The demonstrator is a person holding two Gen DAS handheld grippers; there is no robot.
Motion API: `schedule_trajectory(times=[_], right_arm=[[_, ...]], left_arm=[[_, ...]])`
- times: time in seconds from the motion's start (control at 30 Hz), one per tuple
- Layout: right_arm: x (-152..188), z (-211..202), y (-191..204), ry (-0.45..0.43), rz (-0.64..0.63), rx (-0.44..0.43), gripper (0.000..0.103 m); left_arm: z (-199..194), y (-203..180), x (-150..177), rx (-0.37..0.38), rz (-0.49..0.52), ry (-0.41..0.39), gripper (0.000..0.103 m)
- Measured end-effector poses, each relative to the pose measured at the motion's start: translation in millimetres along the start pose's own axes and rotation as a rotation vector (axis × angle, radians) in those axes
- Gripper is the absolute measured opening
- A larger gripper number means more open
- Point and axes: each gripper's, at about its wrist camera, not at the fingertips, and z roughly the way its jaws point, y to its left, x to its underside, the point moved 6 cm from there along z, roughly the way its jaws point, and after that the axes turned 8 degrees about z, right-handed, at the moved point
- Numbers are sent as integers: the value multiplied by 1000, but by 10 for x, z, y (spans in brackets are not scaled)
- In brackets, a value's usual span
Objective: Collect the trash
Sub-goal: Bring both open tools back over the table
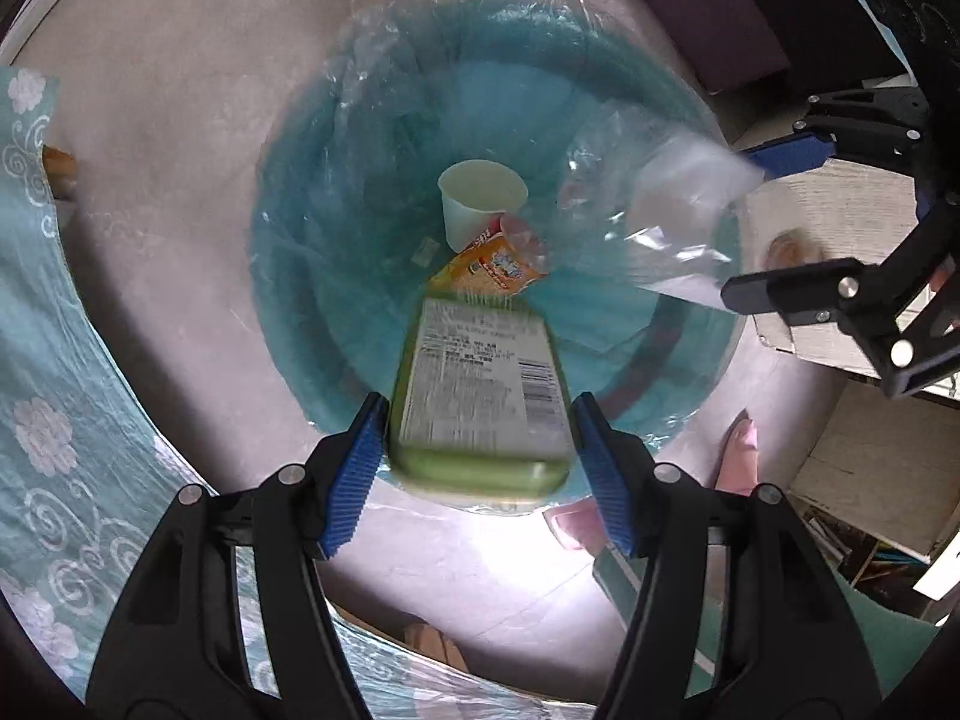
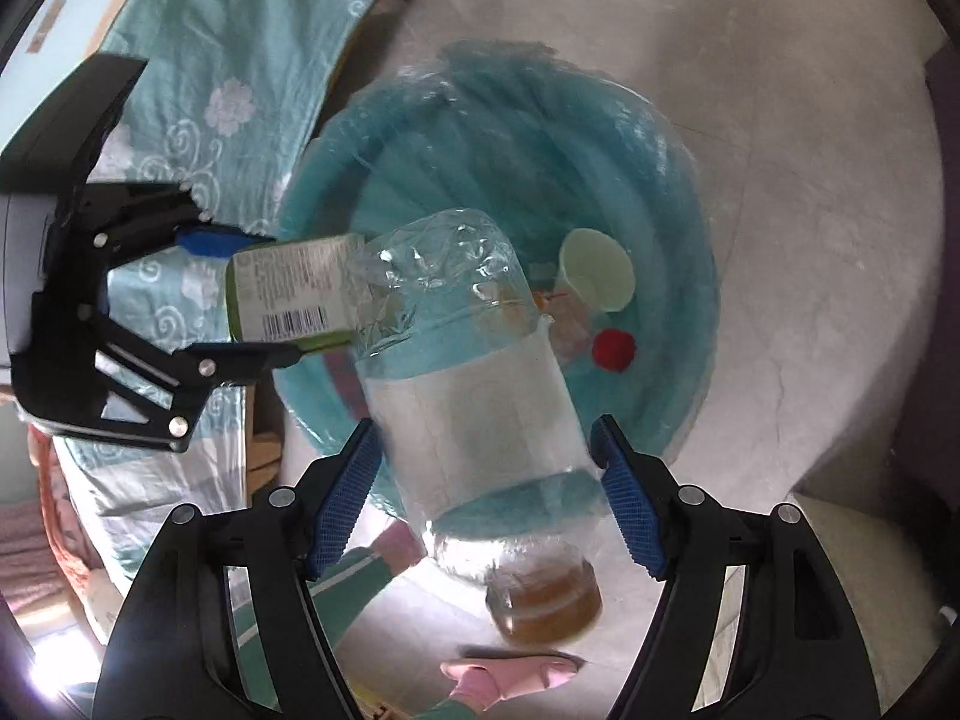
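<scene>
Over the teal plastic bin with its clear crinkled liner point(image 1: 336, 138), I hold one piece of trash in each claw, both poised above the opening. My left claw point(image 1: 477, 438) is closed on a green rectangular carton with a white printed label and barcode point(image 1: 480, 396), its blue ribbed pads point(image 1: 360, 468) pressed to the carton's two narrow sides; the carton's long axis runs straight ahead from the claw and down toward the bin's floor. My right claw point(image 2: 486, 492) grips a clear, crushed plastic bottle with a pale label band point(image 2: 474, 396) around its middle, long axis likewise pointing away from me into the bin, its amber-tinted cap end point(image 2: 543, 600) nearest the camera (the blur makes the cap's exact shape hard to read). From the right wrist view the carton's far end sits just beside the bottle's far end, both over the near side of the rim. Already lying in the bin: a white paper cup point(image 1: 480, 198) on its side, an orange printed wrapper point(image 1: 492, 270) and a small red item point(image 2: 612, 348). By my reckoning the next move is simply letting go, since both pieces hang inside the rim's outline and should fall clear of the grey floor point(image 1: 180, 180).
</scene>
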Motion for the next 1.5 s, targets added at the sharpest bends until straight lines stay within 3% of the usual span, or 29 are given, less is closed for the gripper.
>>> schedule_trajectory(times=[0.07,0.2,0.43,0.8,0.93,1.1,1.3,1.5], right_arm=[[-10,-32,15,-1,4,7,73],[18,-250,-82,-25,3,26,73],[38,-882,63,-107,9,-11,73],[596,-2710,967,-288,-76,-149,73],[981,-3491,1271,-387,-114,-177,73],[1603,-4358,1308,-534,-84,-200,74],[2489,-5190,950,-684,-44,-100,74],[3568,-5662,309,-797,81,-2,74]], left_arm=[[-5,38,-11,36,-23,6,61],[-122,-18,-39,19,-18,-6,61],[-883,-184,-17,19,-27,-97,61],[-2508,-691,407,-61,60,-174,62],[-3129,-954,512,-90,119,-204,62],[-3847,-1514,506,-110,249,-290,65],[-4416,-2319,343,-123,406,-365,65],[-4557,-3466,64,-102,604,-400,65]])
